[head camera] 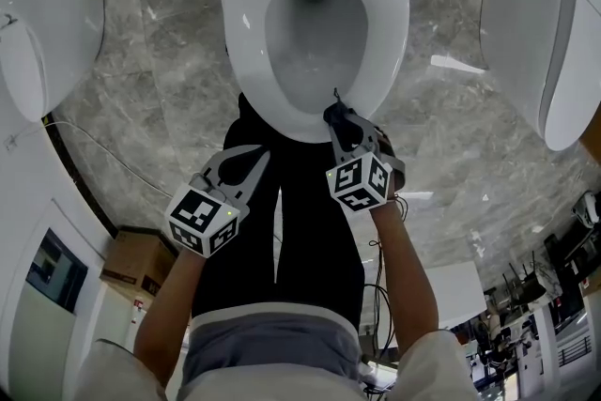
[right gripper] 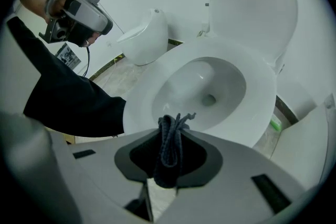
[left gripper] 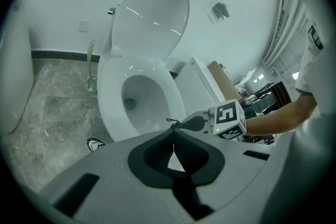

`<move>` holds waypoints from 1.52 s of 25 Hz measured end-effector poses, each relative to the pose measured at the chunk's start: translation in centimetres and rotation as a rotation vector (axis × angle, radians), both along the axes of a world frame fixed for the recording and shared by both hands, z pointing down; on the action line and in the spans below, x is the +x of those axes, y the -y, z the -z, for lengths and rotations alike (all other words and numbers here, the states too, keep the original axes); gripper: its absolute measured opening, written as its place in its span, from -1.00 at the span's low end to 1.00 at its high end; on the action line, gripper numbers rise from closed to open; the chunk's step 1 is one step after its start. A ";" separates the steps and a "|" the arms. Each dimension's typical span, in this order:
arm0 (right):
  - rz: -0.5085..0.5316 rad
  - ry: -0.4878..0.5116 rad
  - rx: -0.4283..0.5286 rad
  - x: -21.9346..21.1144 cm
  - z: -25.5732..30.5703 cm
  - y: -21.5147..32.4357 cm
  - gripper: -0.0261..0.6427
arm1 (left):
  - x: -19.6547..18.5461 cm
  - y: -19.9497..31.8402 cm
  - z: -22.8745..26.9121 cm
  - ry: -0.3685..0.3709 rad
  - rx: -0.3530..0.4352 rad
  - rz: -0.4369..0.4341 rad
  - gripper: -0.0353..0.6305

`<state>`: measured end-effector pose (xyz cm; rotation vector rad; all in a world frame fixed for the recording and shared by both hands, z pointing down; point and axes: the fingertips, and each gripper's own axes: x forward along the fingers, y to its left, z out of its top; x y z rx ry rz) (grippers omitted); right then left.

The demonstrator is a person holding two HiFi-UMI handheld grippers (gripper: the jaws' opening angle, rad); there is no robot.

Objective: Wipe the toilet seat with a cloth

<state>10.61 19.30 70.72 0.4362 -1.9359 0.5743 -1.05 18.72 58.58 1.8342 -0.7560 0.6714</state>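
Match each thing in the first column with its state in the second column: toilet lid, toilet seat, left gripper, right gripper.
Column one:
1. toilet lid
2. toilet seat
3. left gripper
4. right gripper

Column two:
A. shut on the dark cloth
B. lowered, lying flat
C. shut, nothing between the jaws
D. raised upright

Right pairs: 1-D, 2-B, 3-C, 4-A.
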 end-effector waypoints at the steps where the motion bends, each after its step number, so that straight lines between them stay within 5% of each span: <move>1: 0.003 -0.005 0.002 0.3 0.0 0.3 -0.70 | -0.1 0.1 0.0 -0.006 -0.001 0.009 -0.86; 18: 0.195 -0.120 0.060 3.7 -0.4 5.8 -0.70 | -2.1 1.0 -0.3 -0.012 -0.009 0.057 -0.86; 38: 0.222 -0.231 0.132 4.8 -1.1 13.2 -0.70 | -4.6 1.0 -0.5 -0.034 -0.042 0.095 -0.86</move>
